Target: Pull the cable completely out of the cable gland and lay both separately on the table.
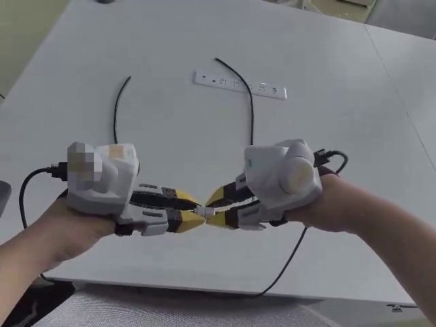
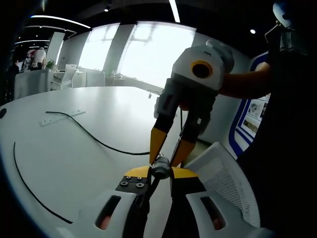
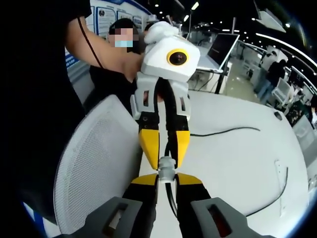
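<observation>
Standing by the near edge of the white table (image 1: 327, 102), I see the left gripper (image 1: 191, 211) and right gripper (image 1: 216, 208) meet tip to tip in the air. Both sets of jaws are drawn narrow, pinching the small pale cable gland (image 1: 203, 212) from opposite ends. The black cable (image 3: 171, 198) trails from it between the right gripper's jaws, not yet out.

**Cable seated in gland, both held off the table**

The cable gland (image 3: 166, 169), a small pale grey-white fitting, sits pinched at the yellow jaw tips of the left gripper (image 1: 195, 212). This is where the right gripper (image 1: 216, 210) meets it tip to tip. The thin black cable (image 3: 171, 196) leaves the gland and runs back between the right gripper's jaws.
</observation>
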A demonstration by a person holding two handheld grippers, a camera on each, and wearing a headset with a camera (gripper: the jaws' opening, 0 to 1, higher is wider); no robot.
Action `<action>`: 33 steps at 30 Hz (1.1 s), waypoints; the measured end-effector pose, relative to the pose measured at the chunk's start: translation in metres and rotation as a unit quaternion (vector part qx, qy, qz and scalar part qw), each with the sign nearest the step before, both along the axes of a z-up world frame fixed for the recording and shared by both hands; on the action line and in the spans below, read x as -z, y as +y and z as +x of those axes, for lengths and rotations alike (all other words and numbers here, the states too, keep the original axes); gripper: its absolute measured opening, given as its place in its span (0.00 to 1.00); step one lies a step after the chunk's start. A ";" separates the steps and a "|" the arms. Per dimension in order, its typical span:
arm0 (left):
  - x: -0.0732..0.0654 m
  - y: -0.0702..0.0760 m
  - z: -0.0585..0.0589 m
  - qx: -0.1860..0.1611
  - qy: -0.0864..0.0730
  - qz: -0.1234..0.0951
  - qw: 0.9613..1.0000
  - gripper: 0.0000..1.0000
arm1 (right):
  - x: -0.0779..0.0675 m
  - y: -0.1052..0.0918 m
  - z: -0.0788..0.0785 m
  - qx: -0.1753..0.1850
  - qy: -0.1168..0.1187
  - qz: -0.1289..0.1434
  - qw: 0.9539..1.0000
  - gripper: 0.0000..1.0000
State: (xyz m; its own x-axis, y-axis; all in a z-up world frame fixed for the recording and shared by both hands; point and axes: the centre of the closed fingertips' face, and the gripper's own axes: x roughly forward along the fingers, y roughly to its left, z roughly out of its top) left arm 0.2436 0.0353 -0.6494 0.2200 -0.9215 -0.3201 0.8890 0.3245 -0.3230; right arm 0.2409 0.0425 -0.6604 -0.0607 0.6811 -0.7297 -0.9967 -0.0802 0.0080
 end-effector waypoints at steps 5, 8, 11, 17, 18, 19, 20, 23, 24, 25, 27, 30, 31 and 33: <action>-0.004 -0.002 0.005 0.006 -0.019 0.007 1.000 0.15 | -0.002 -0.001 0.004 0.008 0.006 0.014 1.000 0.09; -0.005 -0.003 0.008 0.007 -0.026 0.011 1.000 0.15 | -0.005 -0.001 0.006 0.027 0.028 0.029 0.999 0.11; -0.006 -0.004 0.010 0.006 -0.022 0.012 1.000 0.15 | -0.008 -0.002 0.004 0.054 0.088 0.055 0.993 0.16; -0.008 -0.004 0.011 0.010 -0.033 0.017 0.999 0.15 | -0.011 -0.012 0.008 0.098 0.179 0.085 0.975 0.18; -0.010 -0.004 0.012 0.011 -0.040 0.014 0.999 0.15 | -0.019 -0.008 0.008 0.113 0.215 0.114 0.963 0.18; -0.011 -0.004 0.012 0.011 -0.041 0.013 0.999 0.15 | -0.024 -0.006 0.008 0.124 0.245 0.130 0.953 0.18; -0.012 -0.005 0.012 0.013 -0.043 0.013 0.999 0.15 | -0.026 -0.009 0.015 0.133 0.255 0.139 0.947 0.19; -0.014 -0.006 0.012 0.017 -0.051 0.015 0.998 0.15 | -0.029 -0.012 0.019 0.144 0.292 0.156 0.933 0.16; -0.014 -0.006 0.011 0.018 -0.051 0.015 0.998 0.15 | -0.030 -0.012 0.018 0.143 0.301 0.158 0.929 0.15; -0.015 -0.006 0.011 0.019 -0.052 0.013 0.998 0.15 | -0.028 -0.013 0.020 0.140 0.296 0.159 0.932 0.15; -0.017 -0.007 0.012 0.020 -0.051 0.010 0.998 0.15 | -0.029 -0.013 0.018 0.136 0.302 0.159 0.930 0.16; -0.019 -0.008 0.013 0.020 -0.052 0.008 0.998 0.15 | -0.030 -0.013 0.015 0.129 0.310 0.160 0.928 0.17; -0.020 -0.008 0.014 0.021 -0.052 0.008 0.998 0.15 | -0.030 -0.013 0.015 0.129 0.310 0.160 0.928 0.16; -0.020 -0.009 0.014 0.023 -0.052 0.008 0.998 0.15 | -0.031 -0.012 0.016 0.130 0.312 0.163 0.927 0.16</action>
State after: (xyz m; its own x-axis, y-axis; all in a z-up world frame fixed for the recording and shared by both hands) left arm 0.2573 0.0262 -0.6293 0.2111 -0.9263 -0.3121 0.9316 0.2873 -0.2225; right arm 0.2569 0.0304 -0.6297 -0.2048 0.9103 -0.3598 -0.7926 0.0614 0.6066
